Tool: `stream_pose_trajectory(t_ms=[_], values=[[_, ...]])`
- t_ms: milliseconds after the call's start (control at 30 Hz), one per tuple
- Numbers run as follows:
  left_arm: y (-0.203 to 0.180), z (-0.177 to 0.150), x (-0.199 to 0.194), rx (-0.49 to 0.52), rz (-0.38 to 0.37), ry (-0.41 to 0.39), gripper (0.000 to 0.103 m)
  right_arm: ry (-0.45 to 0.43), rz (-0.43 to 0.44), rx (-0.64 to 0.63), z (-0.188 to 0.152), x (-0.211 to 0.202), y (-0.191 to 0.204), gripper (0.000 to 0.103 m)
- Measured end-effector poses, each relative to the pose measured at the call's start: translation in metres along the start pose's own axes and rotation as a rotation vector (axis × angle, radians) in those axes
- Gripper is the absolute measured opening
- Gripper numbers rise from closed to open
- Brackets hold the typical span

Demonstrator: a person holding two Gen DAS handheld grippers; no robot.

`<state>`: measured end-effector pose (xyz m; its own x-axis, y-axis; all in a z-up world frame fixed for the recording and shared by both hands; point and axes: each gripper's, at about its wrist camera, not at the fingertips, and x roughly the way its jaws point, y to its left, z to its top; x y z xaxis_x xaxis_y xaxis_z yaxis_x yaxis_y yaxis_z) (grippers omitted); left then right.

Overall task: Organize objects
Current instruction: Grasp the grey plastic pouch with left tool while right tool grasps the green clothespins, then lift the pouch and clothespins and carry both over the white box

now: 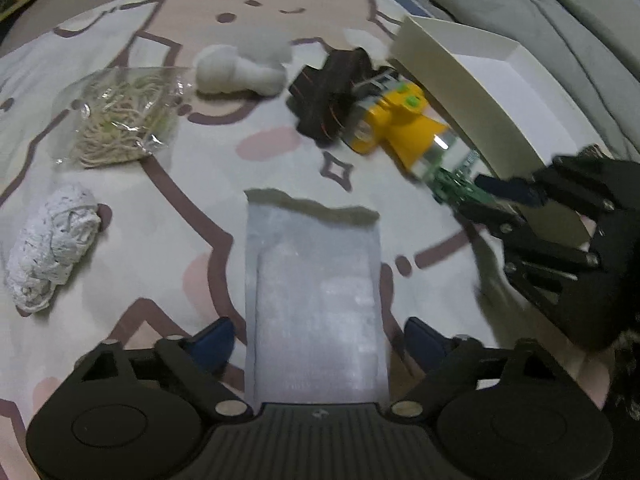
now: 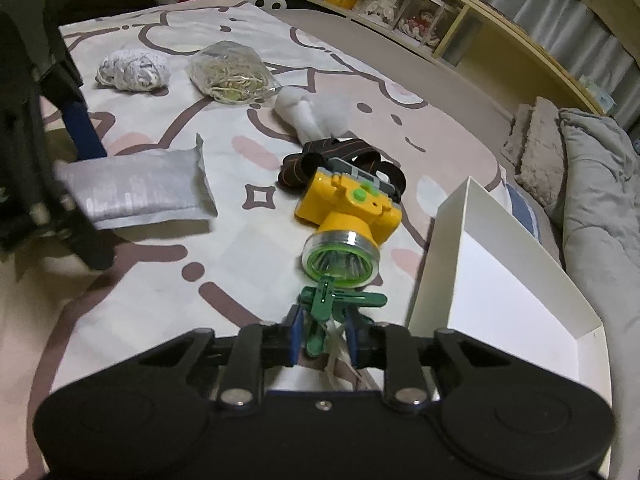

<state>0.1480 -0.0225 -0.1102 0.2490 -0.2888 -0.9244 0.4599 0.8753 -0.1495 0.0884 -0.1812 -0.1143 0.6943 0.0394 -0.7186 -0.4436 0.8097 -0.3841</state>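
My left gripper [image 1: 316,340] is shut on a white bubble-wrap pouch [image 1: 316,292] and holds it above the bed; the pouch also shows in the right wrist view [image 2: 136,192]. My right gripper [image 2: 322,332] is shut on a green circuit board [image 2: 332,304] with pale wires, just in front of a yellow headlamp [image 2: 348,216] with a dark strap [image 2: 320,156]. In the left wrist view the right gripper [image 1: 516,200] holds the board [image 1: 460,188] beside the headlamp [image 1: 400,124]. A white open box [image 2: 500,280] stands right of the headlamp.
On the patterned bedsheet [image 1: 200,184] lie a bag of pale string [image 1: 120,120], a white crumpled cloth [image 1: 52,248] and a white plush piece [image 1: 240,68]. A grey quilt [image 2: 600,200] lies at the right. Shelves [image 2: 420,12] run behind the bed.
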Motion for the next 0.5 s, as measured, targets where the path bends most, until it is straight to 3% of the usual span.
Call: stream_pose_trajectory(t_ms=[67,233,500], values=[[-0.002,0.001,0.001,-0.004,0.035,0.000,0.077,0.004,-0.005,-0.015,-0.001,0.002,0.001,0.010],[-0.004,-0.001,0.001,-0.004,0.081,-0.015,0.058,-0.006,-0.022,-0.060,-0.001,-0.001,0.005,0.010],[0.000,-0.001,-0.020,-0.096,0.103,-0.104,0.057,-0.074,-0.065,-0.055,0.005,-0.021,0.002,0.010]])
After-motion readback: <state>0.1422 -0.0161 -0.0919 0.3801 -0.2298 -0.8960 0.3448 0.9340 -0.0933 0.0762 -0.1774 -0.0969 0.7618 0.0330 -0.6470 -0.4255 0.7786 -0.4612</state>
